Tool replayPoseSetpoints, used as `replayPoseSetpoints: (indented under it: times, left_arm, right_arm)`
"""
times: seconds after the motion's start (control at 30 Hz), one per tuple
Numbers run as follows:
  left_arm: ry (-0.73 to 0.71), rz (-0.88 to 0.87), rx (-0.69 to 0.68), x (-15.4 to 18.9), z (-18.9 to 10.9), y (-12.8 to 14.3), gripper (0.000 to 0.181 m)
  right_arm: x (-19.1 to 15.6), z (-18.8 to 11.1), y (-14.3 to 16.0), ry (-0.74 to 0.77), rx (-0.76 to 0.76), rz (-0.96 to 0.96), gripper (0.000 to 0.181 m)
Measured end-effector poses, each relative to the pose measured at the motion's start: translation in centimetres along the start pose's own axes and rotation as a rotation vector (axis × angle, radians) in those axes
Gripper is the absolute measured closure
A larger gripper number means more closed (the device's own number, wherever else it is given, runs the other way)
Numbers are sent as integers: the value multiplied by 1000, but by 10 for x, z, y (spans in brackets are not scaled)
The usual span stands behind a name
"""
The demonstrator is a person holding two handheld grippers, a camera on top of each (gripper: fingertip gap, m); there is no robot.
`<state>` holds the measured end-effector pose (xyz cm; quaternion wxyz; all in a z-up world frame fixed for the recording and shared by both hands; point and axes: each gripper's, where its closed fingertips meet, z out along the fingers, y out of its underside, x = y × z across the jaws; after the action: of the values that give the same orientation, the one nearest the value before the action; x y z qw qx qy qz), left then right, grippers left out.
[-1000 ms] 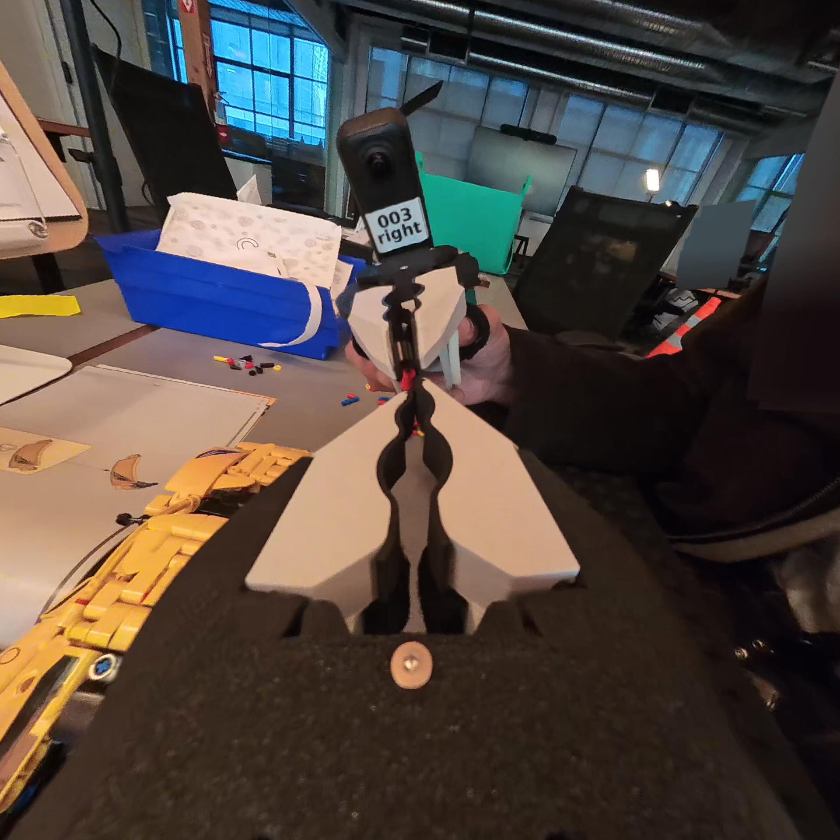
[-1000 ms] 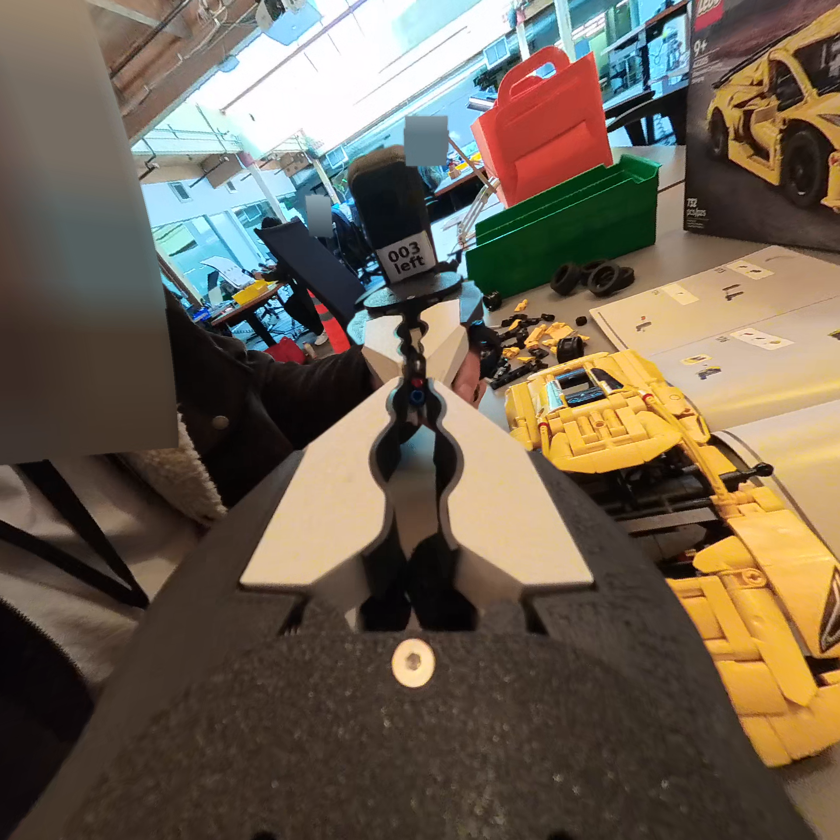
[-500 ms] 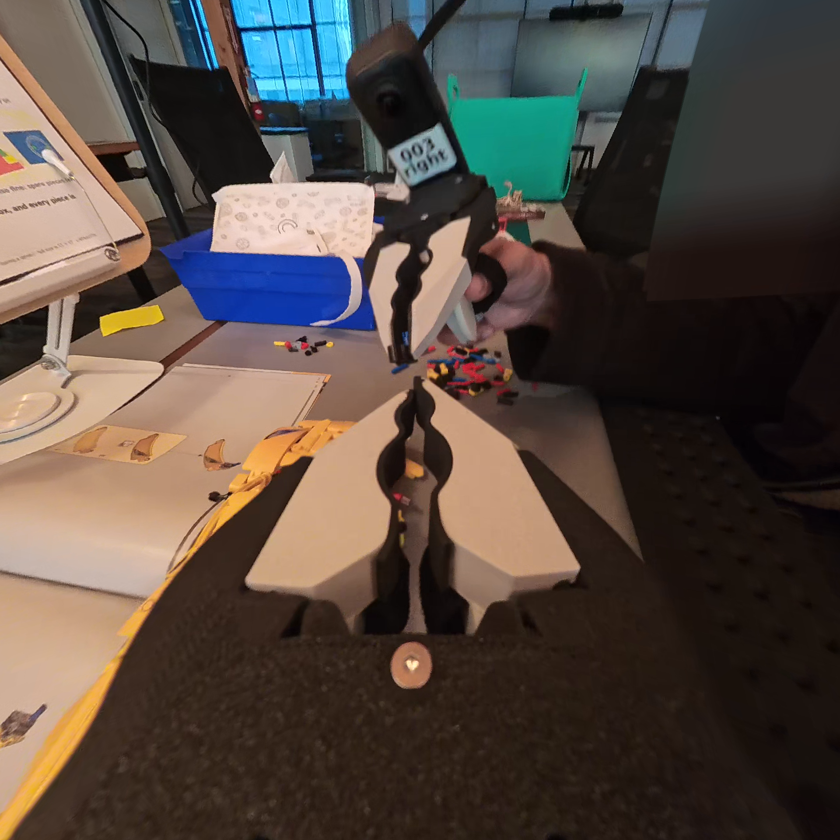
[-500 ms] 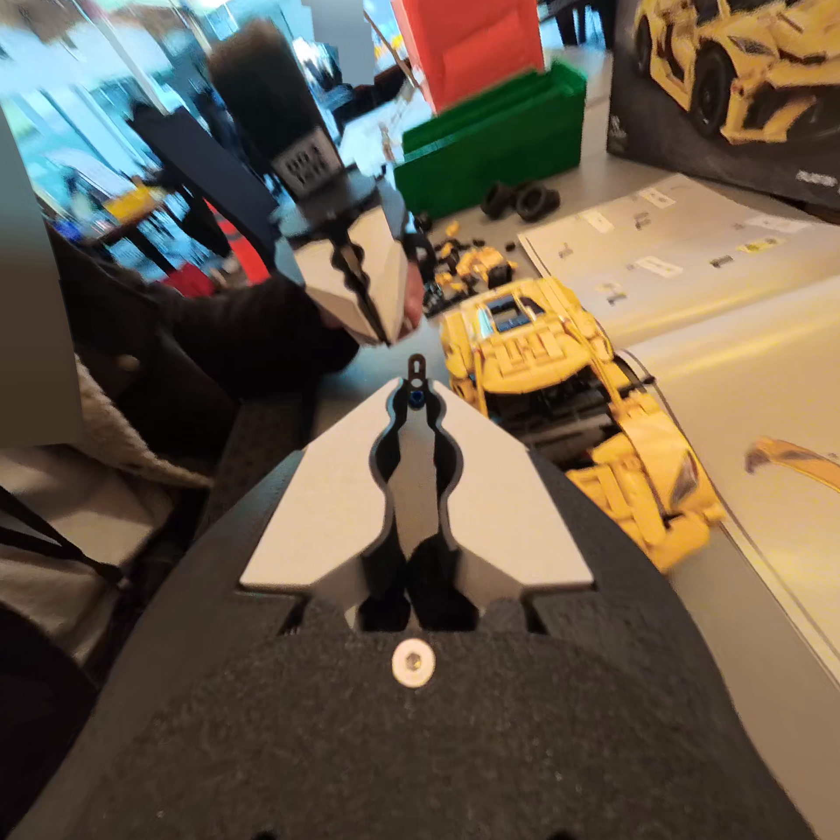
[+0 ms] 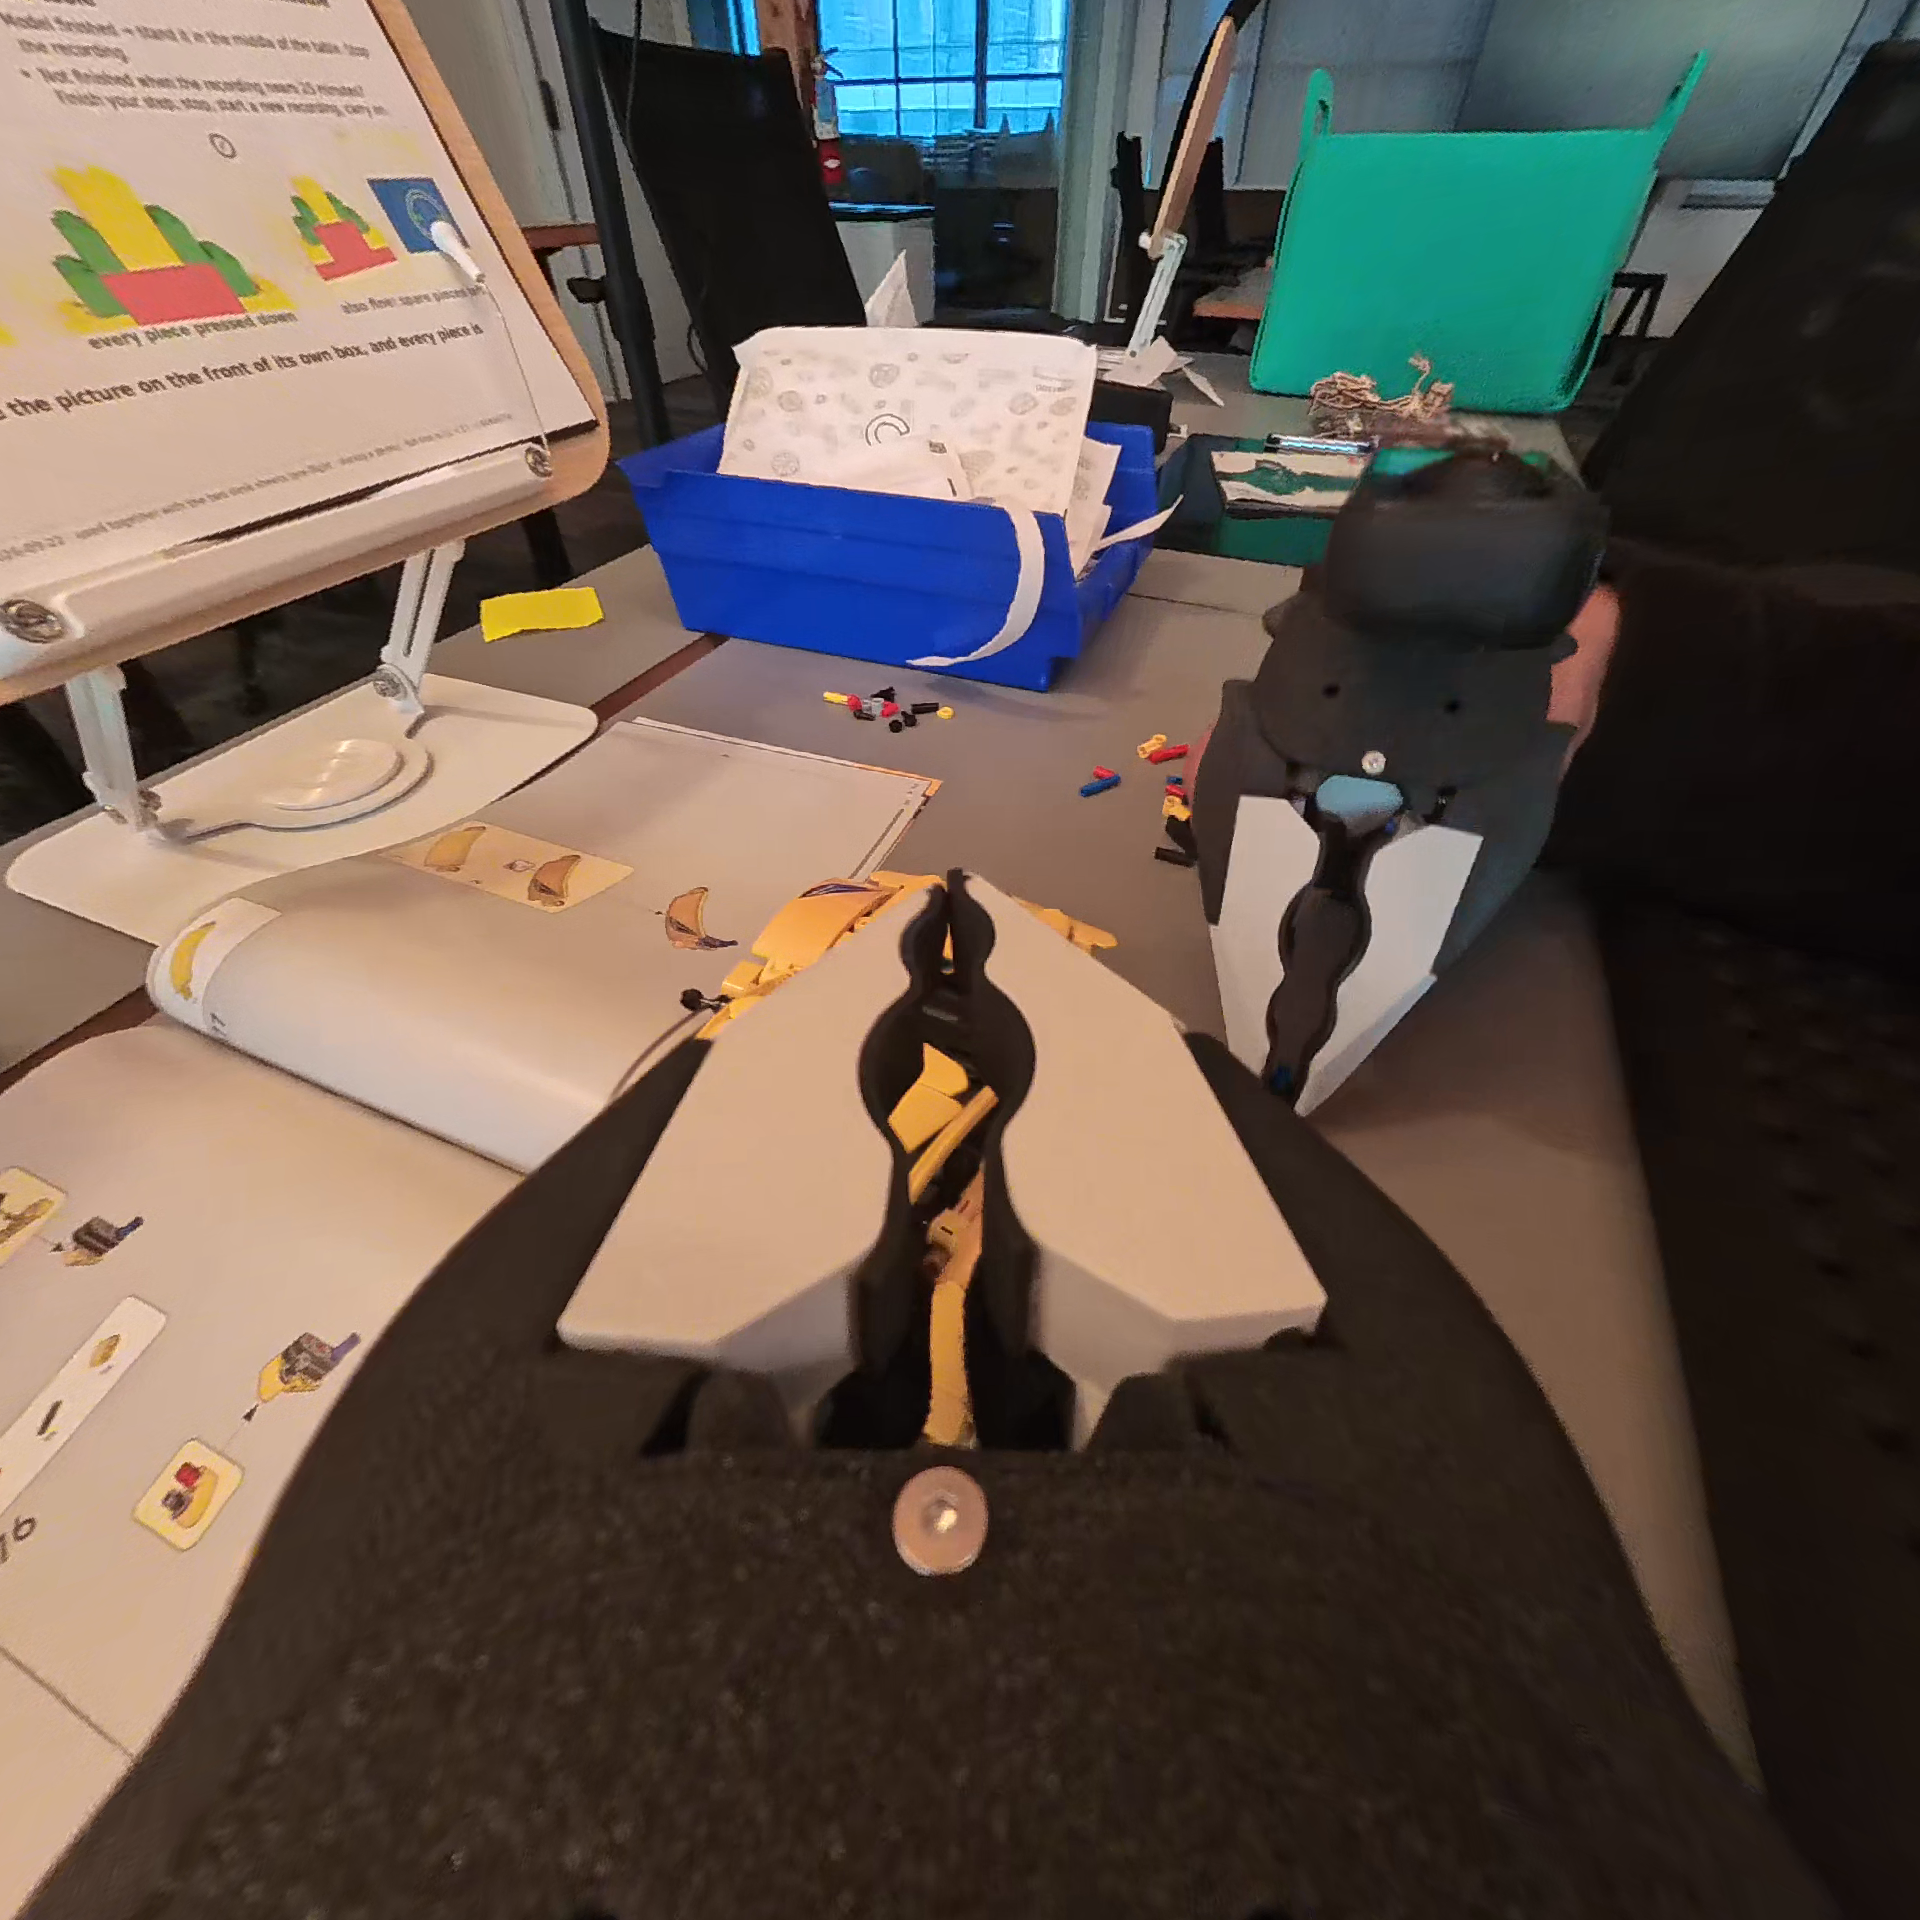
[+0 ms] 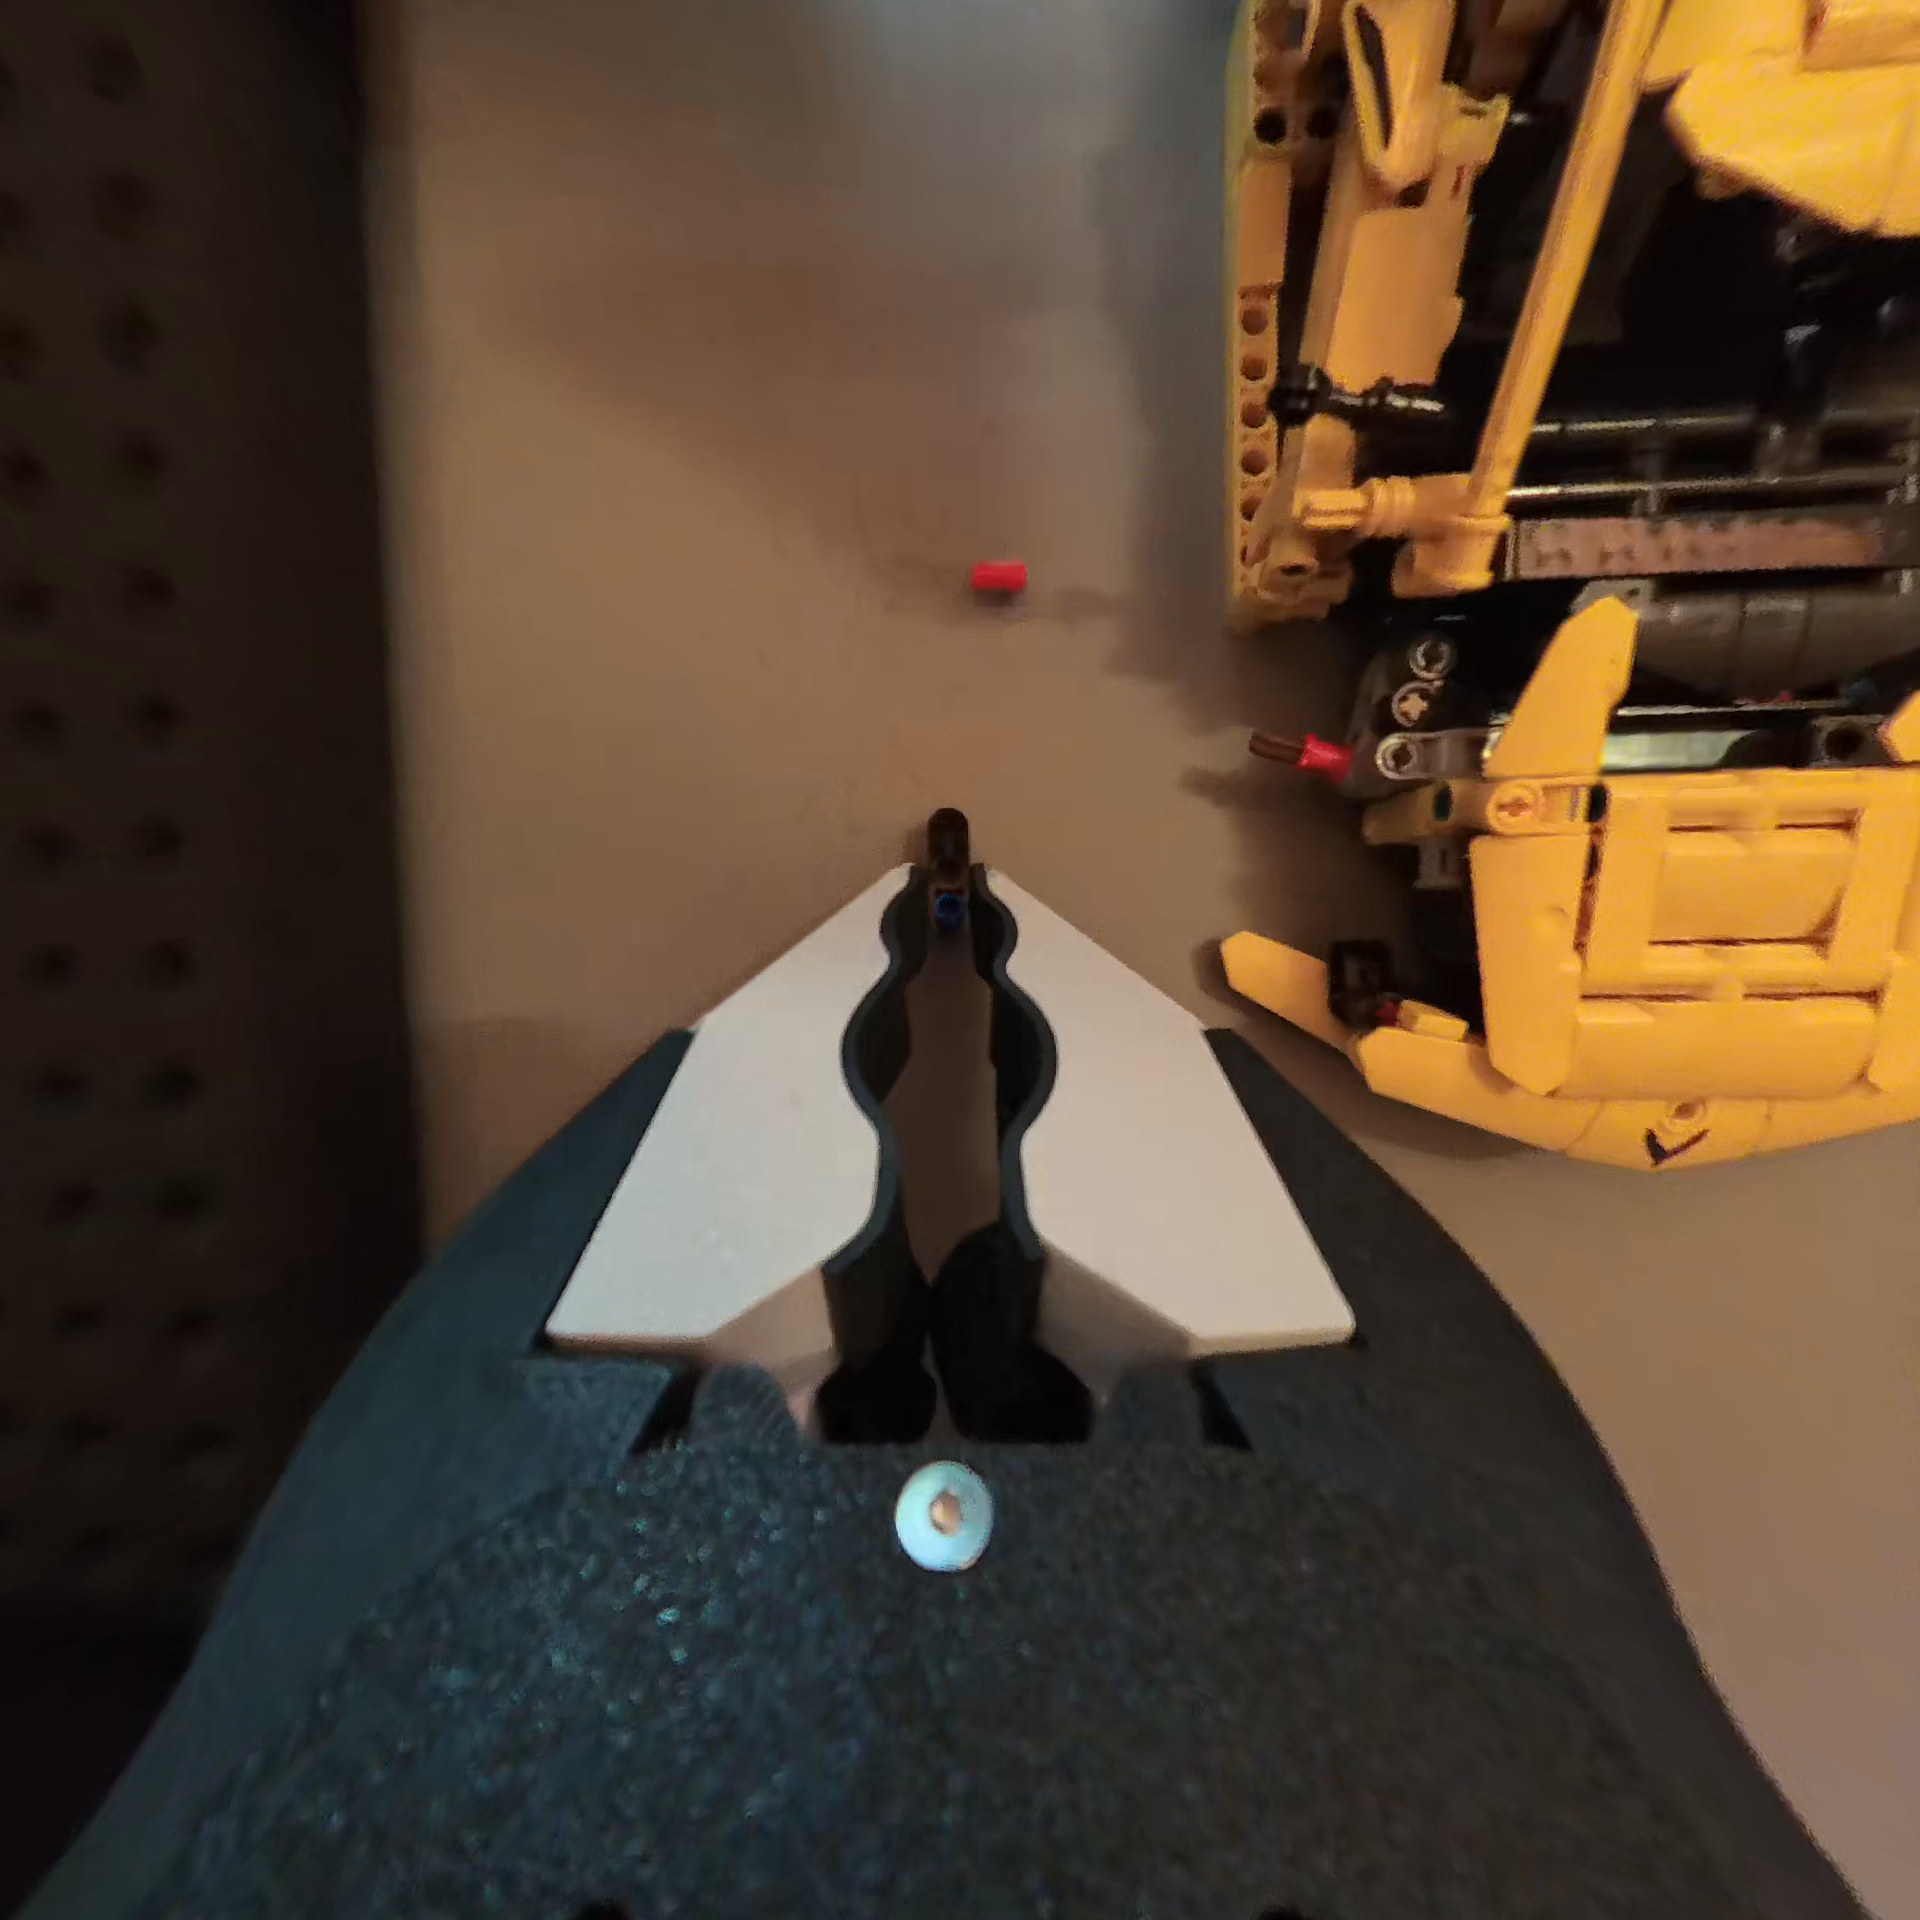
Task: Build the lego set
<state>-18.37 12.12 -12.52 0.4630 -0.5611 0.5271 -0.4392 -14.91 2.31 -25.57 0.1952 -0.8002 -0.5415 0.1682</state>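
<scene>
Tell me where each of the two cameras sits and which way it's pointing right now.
Left wrist view: sits behind the left gripper, faces across the table toward the blue bin; the person's hand shows.
Right wrist view: sits behind the right gripper, which pinches a small black piece, and looks steeply down at the table; no body part shows.
Shared: the yellow lego car, the right gripper.
</scene>
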Motion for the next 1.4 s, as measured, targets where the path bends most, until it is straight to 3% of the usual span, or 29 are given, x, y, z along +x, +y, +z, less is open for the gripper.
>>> replayPoseSetpoints:
  times: [0.17, 0.23, 0.4, 0.5, 0.67, 0.77, 0.83, 0.97, 1.07, 1.13, 1.23, 1.4]
  left_arm:
    - [-17, -35, 34, -5, -3, -5, 181]
    - [-27, -59, 50, -10, -5, -8, 181]
    - [-13, -124, 120, -14, -14, -21, 181]
    - [24, -181, 167, -14, -18, -27, 181]
    - [128, -282, 190, -4, -21, -32, 180]
    - [288, -361, 101, 17, -20, -24, 154]
    - [373, -404, 58, 29, -22, -20, 148]
    - [424, -419, -78, 41, -22, 2, 148]
    - [455, -460, -221, 51, -18, 26, 150]
    - [475, -494, -278, 56, -13, 36, 150]
    - [490, -531, -323, 58, -11, 45, 153]
    - [511, -547, -279, 59, -10, 38, 162]
  right_arm:
    - [1, 3, 0, -5, -3, 12, 174]
    - [3, 0, -4, 10, 21, 7, 164]
    - [6, -6, -48, 53, 215, -9, 162]
    - [8, 11, -49, 103, 166, -59, 162]
    - [6, 29, -47, 61, 132, -39, 165]
    - [8, 29, -49, 75, 153, -54, 172]
    - [8, 30, -50, 78, 160, -63, 173]
    - [11, 14, -57, 126, 209, -115, 173]
    - [12, -21, -84, 286, 376, -261, 173]
    - [13, -33, -93, 418, 392, -366, 173]
    - [17, -45, -101, 581, 389, -481, 174]
    - [13, -49, -105, 582, 429, -498, 174]
